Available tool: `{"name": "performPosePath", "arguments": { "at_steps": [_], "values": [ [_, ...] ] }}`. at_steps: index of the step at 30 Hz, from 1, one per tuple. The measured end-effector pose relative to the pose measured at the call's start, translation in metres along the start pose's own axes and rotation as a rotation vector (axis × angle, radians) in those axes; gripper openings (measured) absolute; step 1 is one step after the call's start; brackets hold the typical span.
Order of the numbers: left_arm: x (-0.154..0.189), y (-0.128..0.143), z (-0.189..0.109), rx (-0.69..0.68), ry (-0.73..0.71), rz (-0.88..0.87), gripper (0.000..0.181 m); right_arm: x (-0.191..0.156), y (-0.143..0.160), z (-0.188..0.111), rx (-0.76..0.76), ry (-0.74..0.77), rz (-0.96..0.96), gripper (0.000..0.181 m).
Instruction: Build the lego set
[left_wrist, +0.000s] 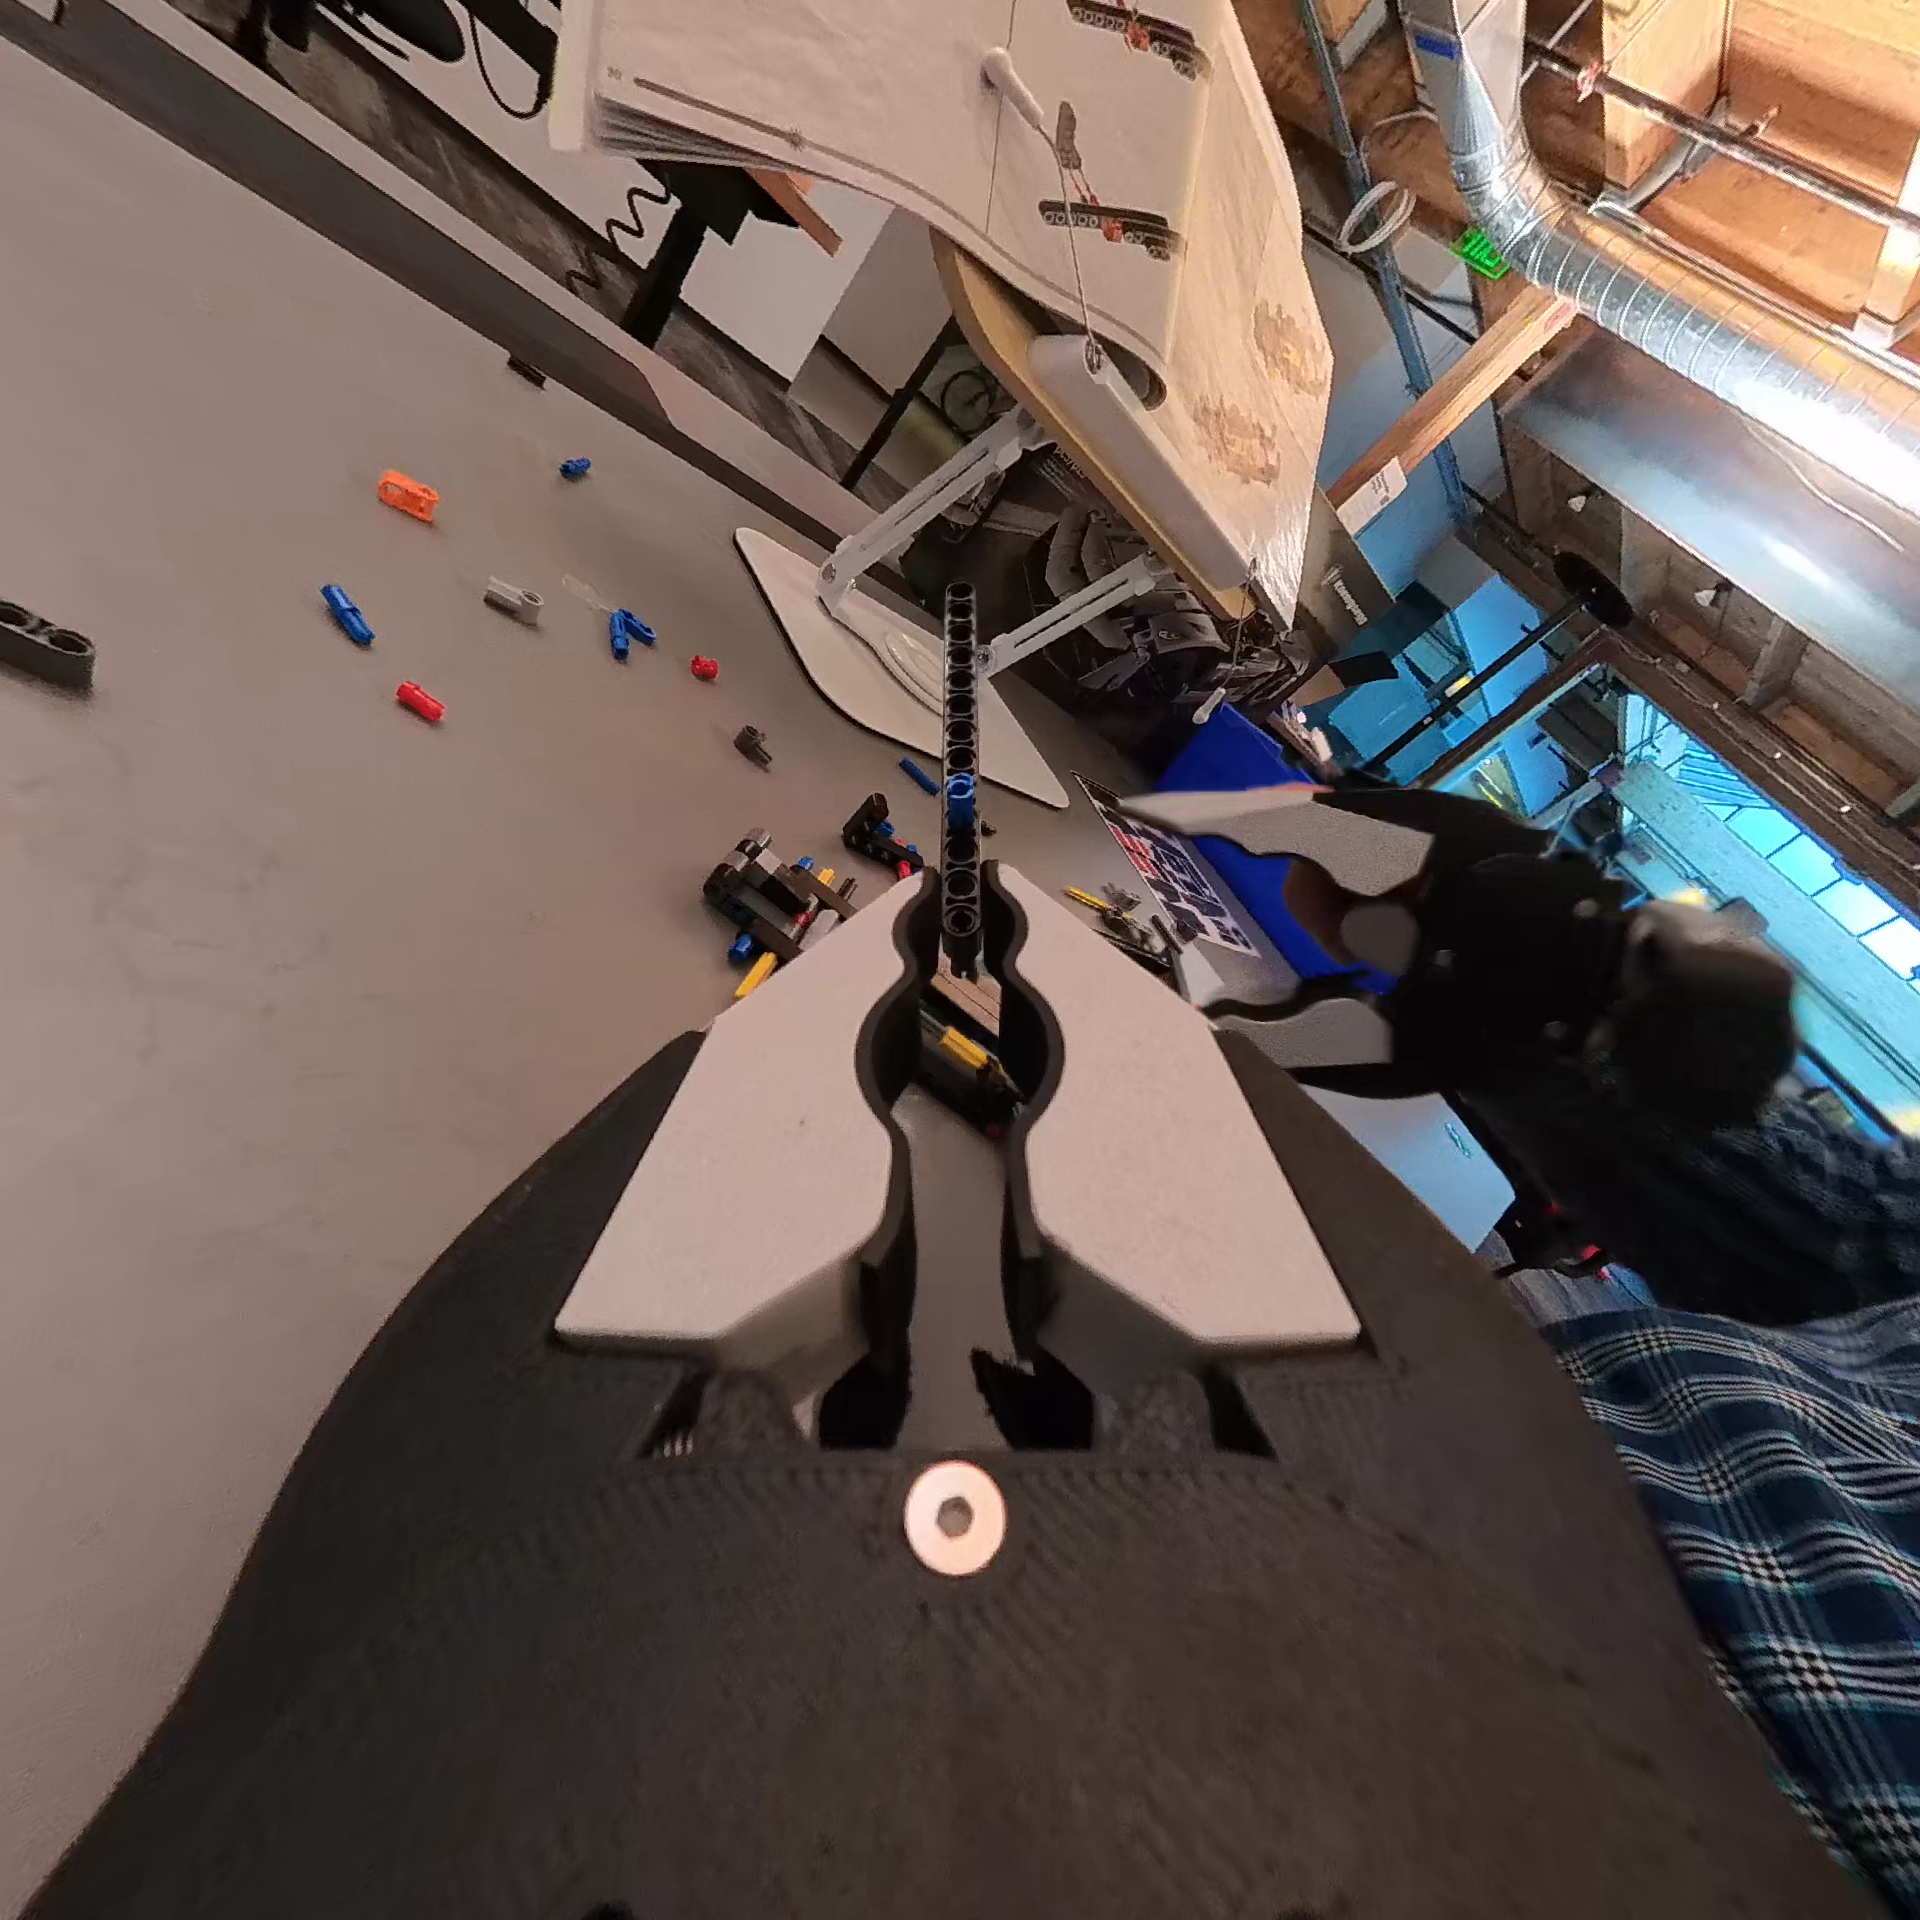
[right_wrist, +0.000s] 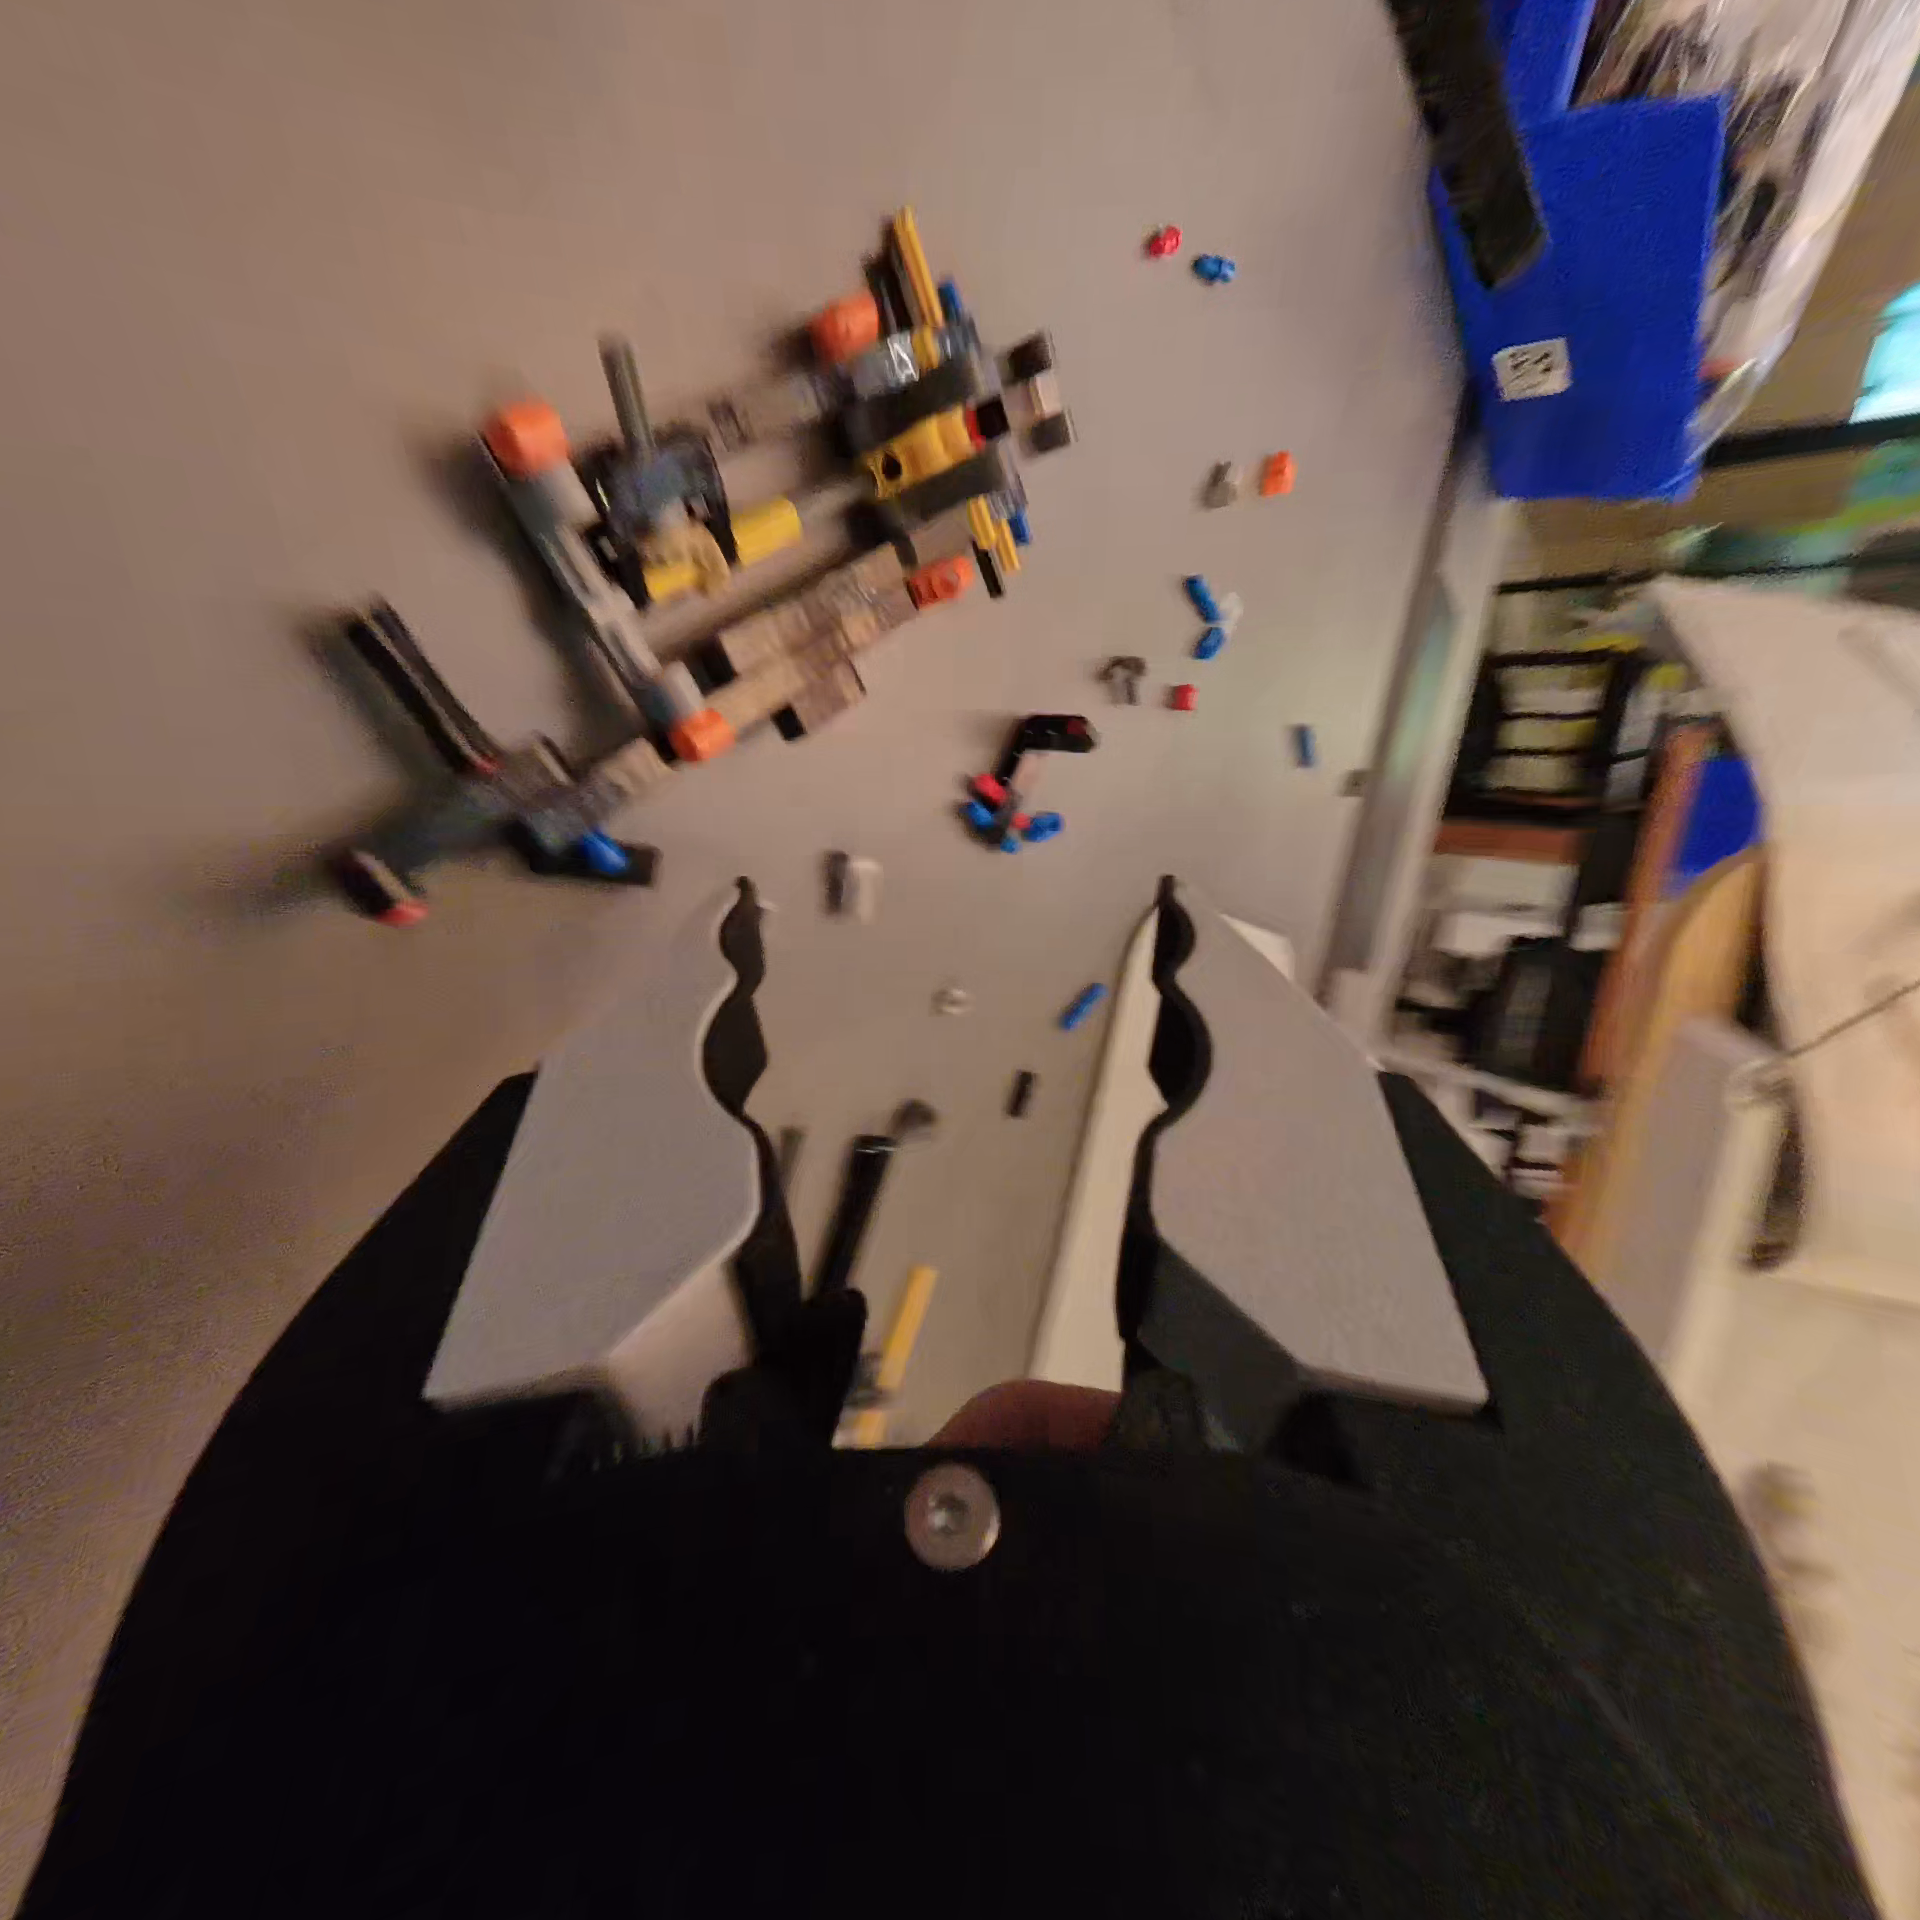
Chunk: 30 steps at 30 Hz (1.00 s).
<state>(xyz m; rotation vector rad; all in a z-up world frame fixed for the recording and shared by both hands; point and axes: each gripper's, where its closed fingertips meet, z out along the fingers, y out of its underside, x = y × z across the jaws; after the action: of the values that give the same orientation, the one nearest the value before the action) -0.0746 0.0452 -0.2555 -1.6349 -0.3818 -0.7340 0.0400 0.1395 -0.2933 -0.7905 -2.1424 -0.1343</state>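
Note:
My left gripper (left_wrist: 961, 883) is shut on a long black beam with holes (left_wrist: 958, 727) that sticks out forward, with a blue pin (left_wrist: 958, 792) in one hole. My right gripper (right_wrist: 954, 894) is open and empty above the table; it also shows at the right of the left wrist view (left_wrist: 1299, 904). The part-built lego model (right_wrist: 748, 540), black, tan, yellow and orange, lies on the grey table (right_wrist: 260, 260) ahead of the right gripper. The right wrist view is blurred.
Loose pins and small pieces, blue (left_wrist: 346, 613), red (left_wrist: 420, 700), orange (left_wrist: 407, 495) and grey (left_wrist: 513, 600), lie scattered. A black sub-assembly (left_wrist: 779, 894) lies near the left fingers. An open instruction booklet (left_wrist: 935, 135) sits on a white stand (left_wrist: 894, 644). A blue bin (right_wrist: 1590, 301) stands at the table edge. The left gripper's tips are roughly 15 centimeters from the right gripper's.

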Motion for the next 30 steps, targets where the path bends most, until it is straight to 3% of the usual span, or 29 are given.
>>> {"name": "performPosePath", "arguments": {
  "at_steps": [1, 5, 9, 12, 21, 27, 30],
  "values": [
    [-0.001, 0.0, 0.0, 0.001, -0.004, -0.003, 0.005, -0.005, -0.007, -0.008, 0.043, -0.058, 0.113, 0.065],
    [-0.001, 0.001, -0.001, -0.002, -0.008, -0.005, 0.005, -0.037, -0.045, -0.031, 0.202, -0.4, 0.521, 0.063],
    [0.001, 0.003, -0.006, 0.001, -0.023, 0.0, 0.005, -0.048, -0.037, -0.012, 0.144, -0.425, 0.702, 0.06],
    [-0.003, 0.004, -0.015, 0.027, -0.052, -0.037, 0.005, -0.057, -0.044, 0.0, 0.163, -0.474, 0.822, 0.091],
    [-0.01, 0.0, -0.033, 0.101, -0.071, -0.068, 0.005, -0.054, -0.052, 0.024, 0.144, -0.439, 0.736, 0.035],
    [-0.011, 0.001, -0.041, 0.102, -0.078, -0.061, 0.005, -0.049, -0.065, 0.033, 0.214, -0.549, 0.525, 0.031],
    [-0.007, 0.003, -0.043, 0.097, -0.061, -0.08, 0.005, -0.046, -0.068, 0.038, 0.263, -0.607, 0.33, 0.031]
  ]
}}
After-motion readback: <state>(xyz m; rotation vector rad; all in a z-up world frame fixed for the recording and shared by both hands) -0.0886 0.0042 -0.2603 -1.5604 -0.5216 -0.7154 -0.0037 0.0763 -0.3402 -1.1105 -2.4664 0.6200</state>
